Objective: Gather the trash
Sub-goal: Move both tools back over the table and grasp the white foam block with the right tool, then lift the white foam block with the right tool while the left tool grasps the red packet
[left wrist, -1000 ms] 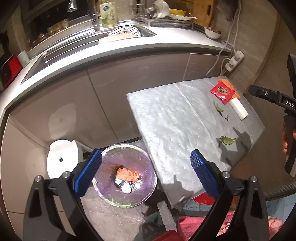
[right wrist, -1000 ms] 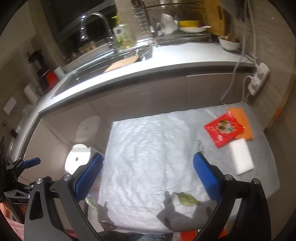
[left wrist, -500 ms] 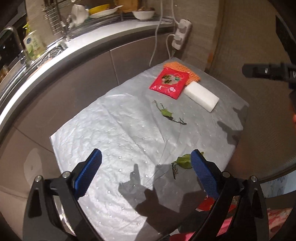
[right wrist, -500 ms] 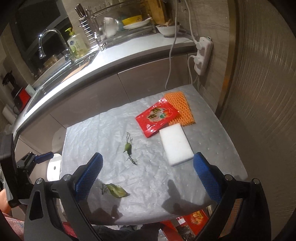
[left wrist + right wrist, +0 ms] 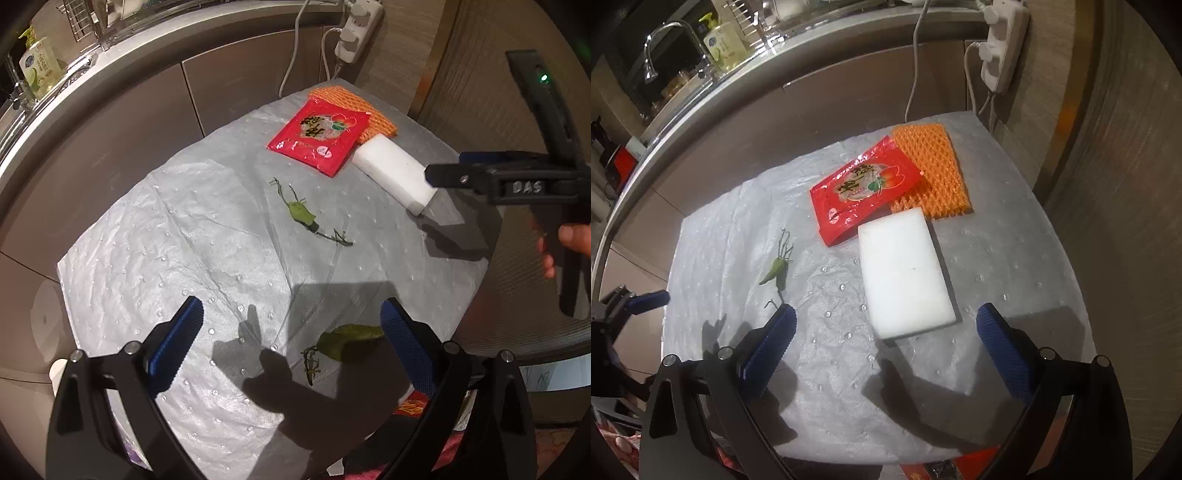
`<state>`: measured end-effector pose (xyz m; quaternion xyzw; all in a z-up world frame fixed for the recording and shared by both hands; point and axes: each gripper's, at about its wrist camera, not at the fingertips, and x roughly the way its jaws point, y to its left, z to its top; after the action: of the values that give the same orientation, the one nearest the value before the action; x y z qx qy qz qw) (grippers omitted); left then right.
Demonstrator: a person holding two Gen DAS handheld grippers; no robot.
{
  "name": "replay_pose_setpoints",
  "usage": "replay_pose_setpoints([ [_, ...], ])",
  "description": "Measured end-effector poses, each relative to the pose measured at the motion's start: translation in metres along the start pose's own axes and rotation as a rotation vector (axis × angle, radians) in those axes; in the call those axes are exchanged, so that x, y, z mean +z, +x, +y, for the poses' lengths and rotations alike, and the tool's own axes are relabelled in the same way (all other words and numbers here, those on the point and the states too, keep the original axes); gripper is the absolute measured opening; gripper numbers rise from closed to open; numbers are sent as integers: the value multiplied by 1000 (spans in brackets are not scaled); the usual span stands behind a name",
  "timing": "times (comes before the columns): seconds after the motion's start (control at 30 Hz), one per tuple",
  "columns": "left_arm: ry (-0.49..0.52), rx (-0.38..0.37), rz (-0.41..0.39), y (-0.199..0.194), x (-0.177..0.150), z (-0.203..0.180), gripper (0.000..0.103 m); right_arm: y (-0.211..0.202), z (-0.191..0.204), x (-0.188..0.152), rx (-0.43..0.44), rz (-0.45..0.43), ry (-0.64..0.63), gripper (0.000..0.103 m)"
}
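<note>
A grey padded table [image 5: 184, 240] holds the trash. A red snack wrapper [image 5: 319, 136] [image 5: 862, 194] lies partly over an orange foam net [image 5: 369, 110] [image 5: 931, 173] at the far side. A white foam block [image 5: 393, 173] [image 5: 905, 275] lies beside them. A green leaf with a stem [image 5: 301, 214] [image 5: 775, 269] lies mid-table. Another green leaf [image 5: 345, 341] lies near the front edge. My left gripper [image 5: 291, 345] is open and empty, just above that front leaf. My right gripper [image 5: 884, 349] is open and empty, just in front of the white block.
A kitchen counter [image 5: 812, 48] with a sink tap [image 5: 665, 37] and soap bottle [image 5: 720, 40] runs behind the table. A white power strip [image 5: 1001, 44] hangs on the wall at the far right. Red packaging [image 5: 413, 406] lies below the table's front edge.
Both grippers have swung right from the bin side and come closer over the table. The purple-lined bin has left the left wrist view. The right gripper now sits near the white block.
</note>
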<state>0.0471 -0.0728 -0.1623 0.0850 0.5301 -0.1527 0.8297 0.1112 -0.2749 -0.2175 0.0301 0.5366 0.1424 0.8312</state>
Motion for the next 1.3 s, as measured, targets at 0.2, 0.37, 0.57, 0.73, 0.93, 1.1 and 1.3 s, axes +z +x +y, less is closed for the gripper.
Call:
replay_pose_setpoints([
  [0.2, 2, 18, -20, -7, 21, 6, 92, 39, 11, 6, -90, 35, -109, 92],
  [0.37, 9, 15, -31, -5, 40, 7, 92, 44, 10, 2, -118, 55, -150, 62],
  [0.57, 87, 4, -62, 8, 70, -2, 92, 6, -12, -2, -53, 13, -42, 61],
  [0.73, 202, -19, -110, 35, 103, -13, 92, -49, -35, -10, 11, -60, 109, 61],
  [0.93, 292, -60, -88, 91, 144, -22, 92, -84, -55, -36, -3, -62, 175, 62],
  [1.1, 328, -69, -36, 132, 163, -30, 92, -89, -60, -59, -12, -52, 225, 62],
  [1.3, 359, -79, 28, 152, 165, -36, 92, -85, -61, -72, -2, -49, 269, 62],
])
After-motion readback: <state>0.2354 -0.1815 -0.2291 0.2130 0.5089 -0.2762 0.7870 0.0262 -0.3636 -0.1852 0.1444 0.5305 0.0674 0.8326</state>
